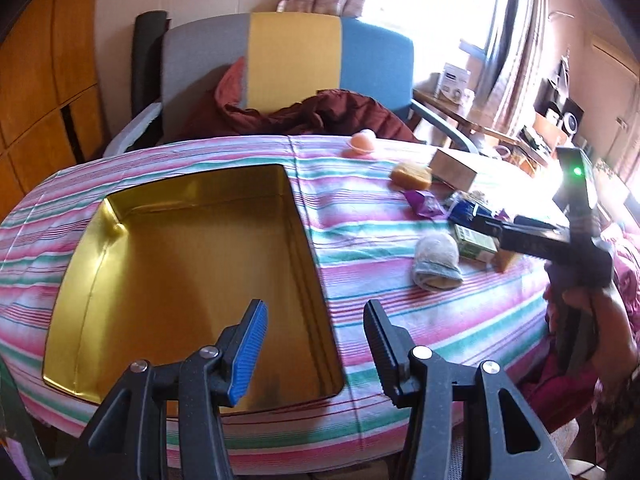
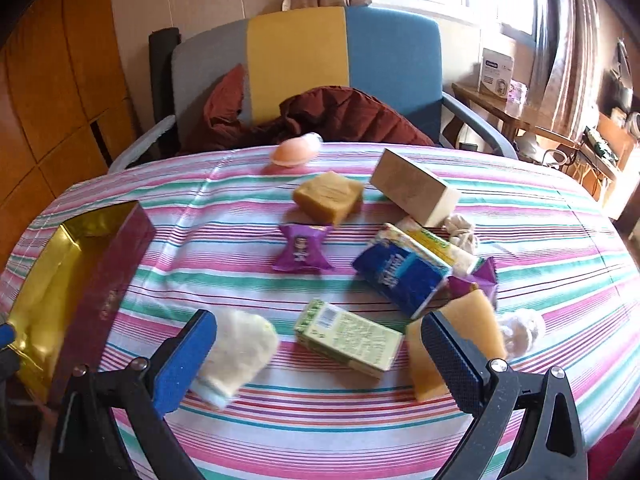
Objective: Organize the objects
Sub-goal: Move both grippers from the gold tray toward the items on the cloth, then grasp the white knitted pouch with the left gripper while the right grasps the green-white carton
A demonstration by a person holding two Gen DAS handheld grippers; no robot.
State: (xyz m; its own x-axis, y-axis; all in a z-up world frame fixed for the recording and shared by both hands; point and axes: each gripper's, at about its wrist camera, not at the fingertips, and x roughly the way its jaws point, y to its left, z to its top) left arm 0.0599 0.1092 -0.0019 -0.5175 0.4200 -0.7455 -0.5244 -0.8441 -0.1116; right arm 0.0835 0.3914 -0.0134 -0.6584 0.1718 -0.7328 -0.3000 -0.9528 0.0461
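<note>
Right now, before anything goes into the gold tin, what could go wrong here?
1. The packets are crowded: the blue packet leans on the yellow-green packet, so gripping one may drag the other.
2. The peach egg-shaped thing lies near the far table edge and could roll off.
3. The right gripper stands open near the soft mitt and may snag it.

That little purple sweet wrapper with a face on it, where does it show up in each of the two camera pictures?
Left wrist view: the purple wrapper lies right of centre, crumpled, just below the yellow soap bar, right of the gold tin.
Right wrist view: the purple wrapper sits near the middle of the striped cloth, again just below the soap bar.
Shared landmark: the grey, yellow and blue chair back behind the table.
</note>
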